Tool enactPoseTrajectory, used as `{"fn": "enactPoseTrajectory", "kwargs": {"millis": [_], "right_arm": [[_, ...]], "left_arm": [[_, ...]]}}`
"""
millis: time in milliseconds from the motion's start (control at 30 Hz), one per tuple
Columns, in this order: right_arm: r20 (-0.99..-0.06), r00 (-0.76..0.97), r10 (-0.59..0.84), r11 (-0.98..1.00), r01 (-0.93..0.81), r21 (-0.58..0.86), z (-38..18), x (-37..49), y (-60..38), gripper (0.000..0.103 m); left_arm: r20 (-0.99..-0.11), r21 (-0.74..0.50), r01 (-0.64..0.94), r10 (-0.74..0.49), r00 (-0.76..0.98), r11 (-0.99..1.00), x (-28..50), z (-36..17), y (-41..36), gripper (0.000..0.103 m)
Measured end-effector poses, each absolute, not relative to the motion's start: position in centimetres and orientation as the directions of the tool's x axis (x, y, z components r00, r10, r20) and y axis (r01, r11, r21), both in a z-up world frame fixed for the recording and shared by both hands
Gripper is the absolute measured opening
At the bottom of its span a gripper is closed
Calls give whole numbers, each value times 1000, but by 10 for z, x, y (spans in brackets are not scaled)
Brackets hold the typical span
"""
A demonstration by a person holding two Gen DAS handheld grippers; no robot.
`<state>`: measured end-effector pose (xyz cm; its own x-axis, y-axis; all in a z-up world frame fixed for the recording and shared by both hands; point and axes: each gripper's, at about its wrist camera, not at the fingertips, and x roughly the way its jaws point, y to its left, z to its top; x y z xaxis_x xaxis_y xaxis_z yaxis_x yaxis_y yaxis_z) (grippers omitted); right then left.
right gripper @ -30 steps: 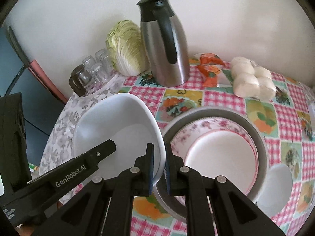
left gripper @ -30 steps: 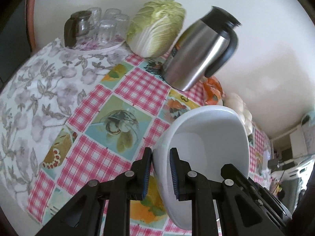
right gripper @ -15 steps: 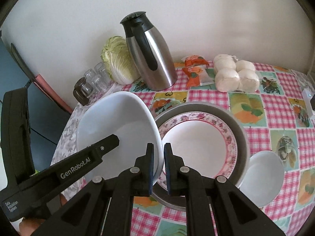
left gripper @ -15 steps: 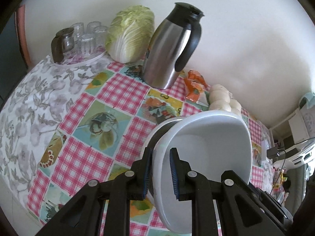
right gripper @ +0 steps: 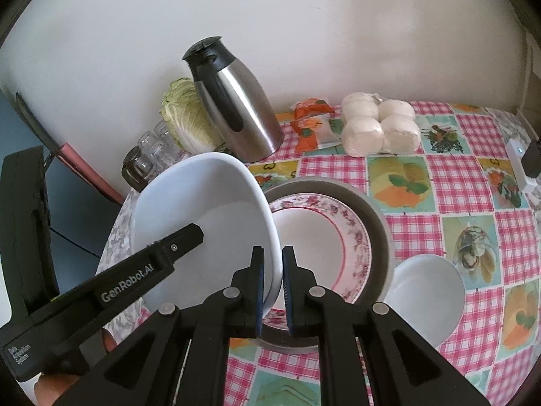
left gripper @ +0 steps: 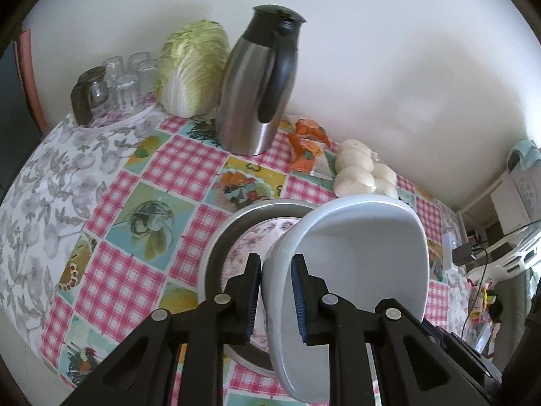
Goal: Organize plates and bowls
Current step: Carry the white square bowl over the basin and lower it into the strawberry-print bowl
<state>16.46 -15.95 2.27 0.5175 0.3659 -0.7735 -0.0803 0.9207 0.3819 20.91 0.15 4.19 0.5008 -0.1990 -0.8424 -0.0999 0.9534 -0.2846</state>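
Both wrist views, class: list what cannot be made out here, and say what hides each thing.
- Floral plate, left view: the white bowl and the left gripper cover most of it.
- Small bowl, left view: out of sight behind the white bowl.
- Glasses, right view: partly behind the white bowl's rim; count unclear.
- Orange packets: print too small to read.
- Hands: almost entirely out of frame.

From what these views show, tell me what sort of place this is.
Probably a home kitchen or dining table: a checked fruit-print tablecloth, a steel thermos jug beside a cabbage, and stacked plates with a white bowl.
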Motion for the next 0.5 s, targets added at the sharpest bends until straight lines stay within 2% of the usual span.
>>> {"fn": "enactPoseTrajectory", "kwargs": {"millis": [500], "right_arm": [[-766, 526, 369, 904, -12, 427, 13, 169, -202, 11]], "left_arm": [[-855, -255, -47, -203, 477, 966, 223, 37, -40, 21]]}}
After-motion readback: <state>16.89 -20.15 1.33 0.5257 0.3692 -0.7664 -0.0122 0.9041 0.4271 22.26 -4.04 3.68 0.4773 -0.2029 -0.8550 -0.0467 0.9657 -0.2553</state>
